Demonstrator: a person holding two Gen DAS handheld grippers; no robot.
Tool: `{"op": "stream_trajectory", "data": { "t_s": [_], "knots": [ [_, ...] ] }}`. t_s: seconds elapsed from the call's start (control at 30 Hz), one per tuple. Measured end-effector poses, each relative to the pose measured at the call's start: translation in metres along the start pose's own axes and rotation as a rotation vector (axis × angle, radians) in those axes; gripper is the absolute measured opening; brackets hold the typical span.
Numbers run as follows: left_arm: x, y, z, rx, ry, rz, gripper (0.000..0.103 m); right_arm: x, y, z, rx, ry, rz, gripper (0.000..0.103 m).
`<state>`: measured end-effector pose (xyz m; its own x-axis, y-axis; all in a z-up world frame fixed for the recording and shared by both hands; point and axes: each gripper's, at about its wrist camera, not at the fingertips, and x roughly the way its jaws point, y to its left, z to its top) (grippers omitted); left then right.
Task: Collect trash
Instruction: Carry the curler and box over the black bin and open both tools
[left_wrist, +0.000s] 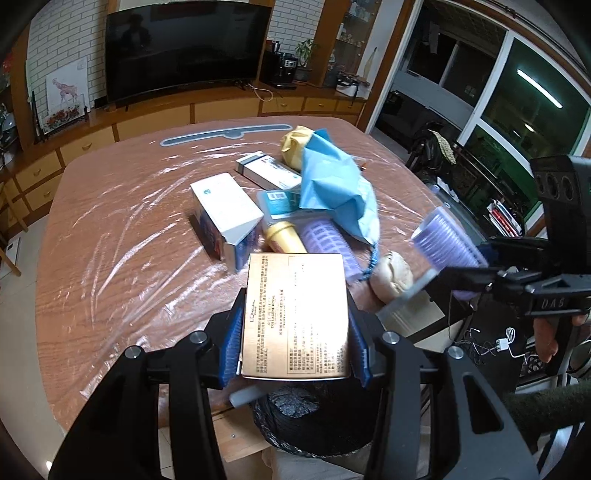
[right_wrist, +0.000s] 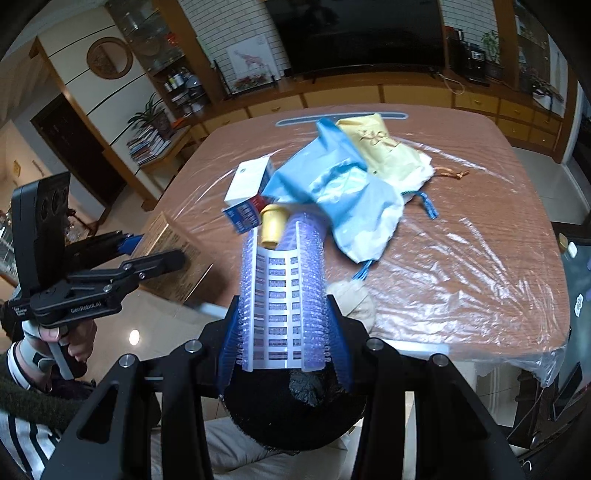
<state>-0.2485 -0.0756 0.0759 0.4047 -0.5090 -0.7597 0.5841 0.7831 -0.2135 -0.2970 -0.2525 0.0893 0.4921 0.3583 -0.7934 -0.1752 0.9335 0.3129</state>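
Presently in transit, two items: gold carton (left_wrist: 295, 317) clamped between the blue pads of the left gripper (left_wrist: 295, 350); purple hair roller (right_wrist: 282, 299) pinched likewise in the right gripper (right_wrist: 282, 354) — both held over the black bin bag (right_wrist: 295, 410) at the near table edge, neither dropped yet. Still on the plastic-covered table (left_wrist: 110, 229): white-and-blue box (left_wrist: 229, 214), yellow bottle (left_wrist: 282, 236), second roller (left_wrist: 325, 240), blue pouch (left_wrist: 336, 184), yellow pouch (left_wrist: 293, 146), long white box (left_wrist: 269, 170), beige lump (left_wrist: 391, 273). Left view only — second roller, long box, teal card (left_wrist: 279, 201). Right view only — a hand (right_wrist: 70, 339) gripping the left handle, striped sleeve.
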Motion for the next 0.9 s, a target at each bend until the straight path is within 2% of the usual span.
{"op": "stream_trajectory", "data": {
  "t_s": [0.37, 0.9],
  "knots": [
    [-0.004, -0.025, -0.02, 0.061, 0.027, -0.051, 0.049, 0.002, 0.012, -0.031, -0.041, 0.083, 0.051, 0.043],
    [0.017, -0.048, -0.057, 0.108, 0.128, -0.041, 0.049, 0.026, 0.01, -0.062, -0.071, 0.201, 0.043, 0.043]
  ]
}}
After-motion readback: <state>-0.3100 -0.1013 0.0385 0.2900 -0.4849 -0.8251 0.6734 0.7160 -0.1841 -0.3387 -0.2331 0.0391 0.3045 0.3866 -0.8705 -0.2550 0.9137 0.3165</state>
